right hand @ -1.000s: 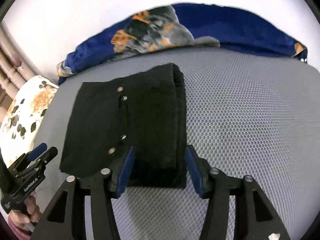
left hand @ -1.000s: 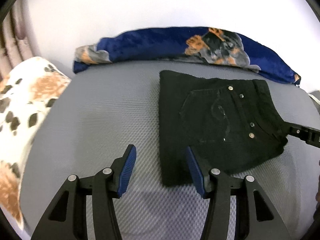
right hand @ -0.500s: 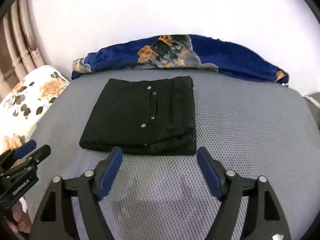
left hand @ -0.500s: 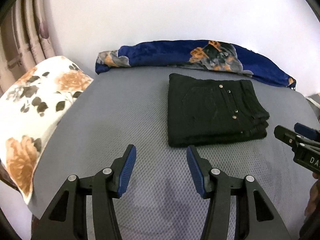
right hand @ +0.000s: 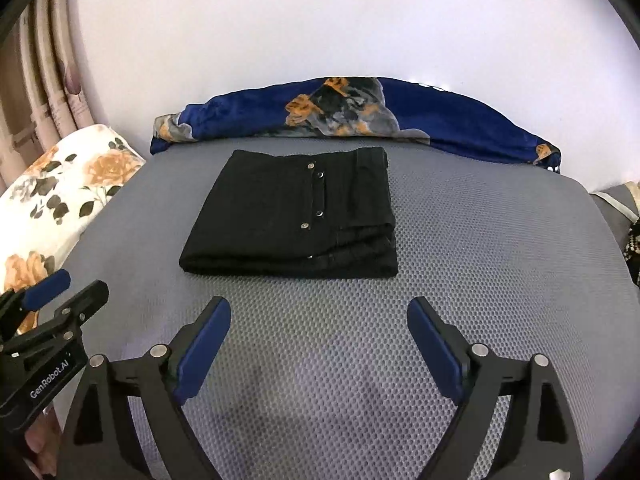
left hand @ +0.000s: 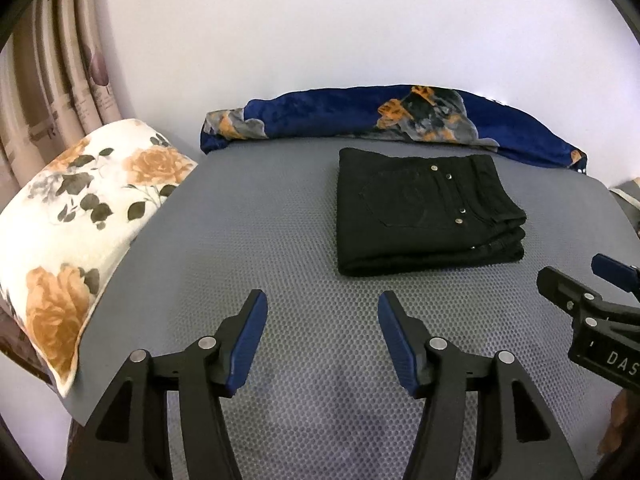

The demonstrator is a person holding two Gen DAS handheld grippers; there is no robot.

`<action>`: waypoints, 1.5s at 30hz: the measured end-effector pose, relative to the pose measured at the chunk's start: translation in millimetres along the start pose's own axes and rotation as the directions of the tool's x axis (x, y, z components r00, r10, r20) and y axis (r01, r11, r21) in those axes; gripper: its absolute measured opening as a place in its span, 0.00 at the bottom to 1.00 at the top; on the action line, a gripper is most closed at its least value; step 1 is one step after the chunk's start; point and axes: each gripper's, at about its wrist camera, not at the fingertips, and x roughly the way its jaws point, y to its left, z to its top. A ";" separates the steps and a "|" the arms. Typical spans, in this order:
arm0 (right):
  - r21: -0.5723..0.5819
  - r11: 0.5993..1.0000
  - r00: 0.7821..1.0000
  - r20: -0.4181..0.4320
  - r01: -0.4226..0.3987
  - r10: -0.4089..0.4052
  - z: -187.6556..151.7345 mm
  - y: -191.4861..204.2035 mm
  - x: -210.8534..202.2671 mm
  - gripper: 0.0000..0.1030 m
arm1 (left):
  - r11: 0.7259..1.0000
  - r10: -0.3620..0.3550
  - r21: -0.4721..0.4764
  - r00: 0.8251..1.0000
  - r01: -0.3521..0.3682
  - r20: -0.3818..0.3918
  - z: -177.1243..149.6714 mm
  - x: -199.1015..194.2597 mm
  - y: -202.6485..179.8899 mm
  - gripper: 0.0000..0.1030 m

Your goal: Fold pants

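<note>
Lying folded: black pants [right hand: 292,220] on mattress [right hand: 480,248] | left gripper [left hand: 322,336], right gripper [right hand: 318,344] just widened, both empty

A: Your left camera rides the left gripper [left hand: 322,306], tilted down and forward over the grey mattress [left hand: 256,248]. From there the pants [left hand: 424,216] sit right of centre, near but clear of the tips; your right gripper [left hand: 580,276] shows at the right edge.

B: And your right camera?

A: It looks the same way from the right gripper [right hand: 318,312], with the pants [right hand: 296,216] left of centre and your left gripper [right hand: 68,290] at the lower left.

B: What do the views share?

A: Both show you the pants, mattress, blue blanket [left hand: 400,118], floral pillow [right hand: 64,184], curtain [left hand: 48,80] and white wall [right hand: 320,24].
</note>
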 end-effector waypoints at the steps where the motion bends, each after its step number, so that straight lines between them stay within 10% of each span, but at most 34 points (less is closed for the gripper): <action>1: 0.001 1.000 1.000 0.000 0.001 -0.001 -0.8 1.2 -1.1 0.86 | 1.000 -0.008 -0.001 1.000 0.008 -0.004 -0.8 -0.5 -0.1 0.57; 45: -0.016 1.000 0.998 -0.055 -0.016 0.015 -7.7 19.1 11.7 0.86 | 1.000 0.003 -0.004 0.999 -0.003 -0.046 -8.0 16.9 5.0 0.57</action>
